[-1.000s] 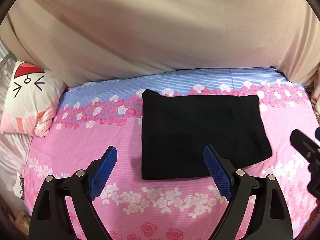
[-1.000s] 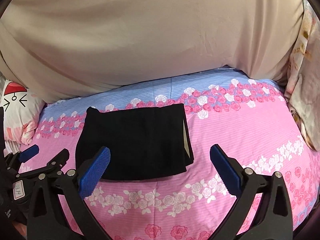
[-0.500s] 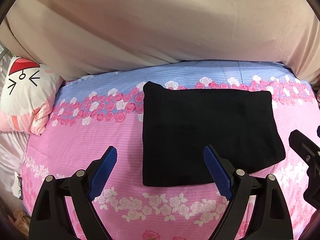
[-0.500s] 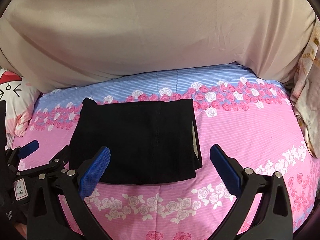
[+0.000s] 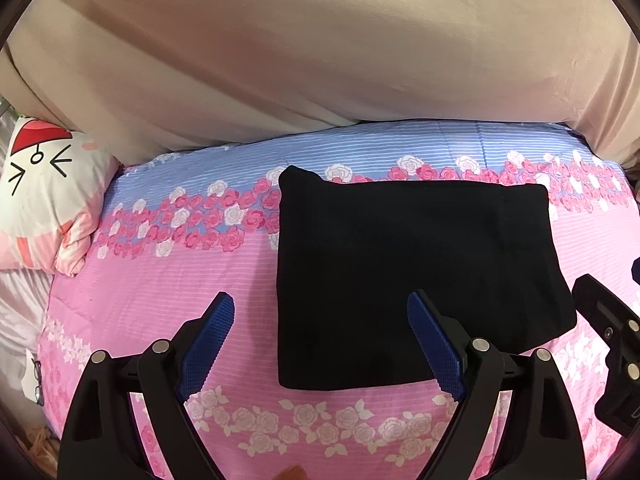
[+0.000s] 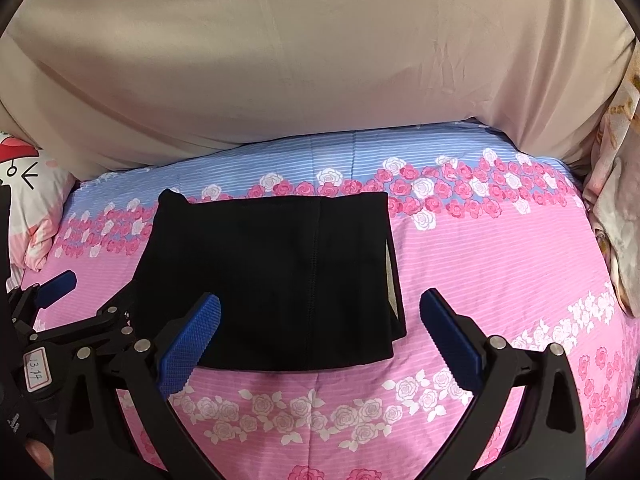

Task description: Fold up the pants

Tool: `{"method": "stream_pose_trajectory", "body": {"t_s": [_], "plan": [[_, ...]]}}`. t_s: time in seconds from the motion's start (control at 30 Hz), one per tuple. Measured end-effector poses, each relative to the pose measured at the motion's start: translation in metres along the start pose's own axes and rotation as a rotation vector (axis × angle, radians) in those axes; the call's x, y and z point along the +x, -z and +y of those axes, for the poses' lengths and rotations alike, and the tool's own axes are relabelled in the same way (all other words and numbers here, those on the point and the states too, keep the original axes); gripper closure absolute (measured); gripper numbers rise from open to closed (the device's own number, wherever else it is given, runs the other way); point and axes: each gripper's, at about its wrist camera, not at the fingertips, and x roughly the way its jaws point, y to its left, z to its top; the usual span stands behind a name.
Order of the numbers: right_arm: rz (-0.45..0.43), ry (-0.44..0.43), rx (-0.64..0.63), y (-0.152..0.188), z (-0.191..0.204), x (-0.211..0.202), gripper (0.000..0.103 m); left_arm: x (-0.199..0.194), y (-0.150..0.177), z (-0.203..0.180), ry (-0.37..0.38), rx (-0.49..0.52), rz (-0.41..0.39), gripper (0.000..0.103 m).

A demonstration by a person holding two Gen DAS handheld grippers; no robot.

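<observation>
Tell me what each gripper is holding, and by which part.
Nothing. The left gripper and right gripper are both open, above the folded pants.

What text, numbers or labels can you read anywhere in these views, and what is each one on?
"13.14": handwritten on a small white sticker with a red border, stuck to the body of the left claw, seen from the right wrist view; the reading is fairly sure, not certain.
Small white print lower on that same body: too small to read.
Pillow: a cartoon face only, no words.
Black folded pants: no readable label.
</observation>
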Motion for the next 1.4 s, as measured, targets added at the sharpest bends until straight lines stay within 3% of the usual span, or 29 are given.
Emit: {"method": "stream_pose_trajectory", "body": {"t_s": [0.7,1.4], "plan": [[0.015,-0.014,-0.025,0.003,0.013,0.006,0.005,0.004,-0.007,0.021,0.012,-0.059,-0.017,0.017],[0.036,-0.03,-0.035,0.002,0.017,0.017,0.005,0.009,-0.013,0.02,0.011,-0.041,-0.027,0.017]]}}
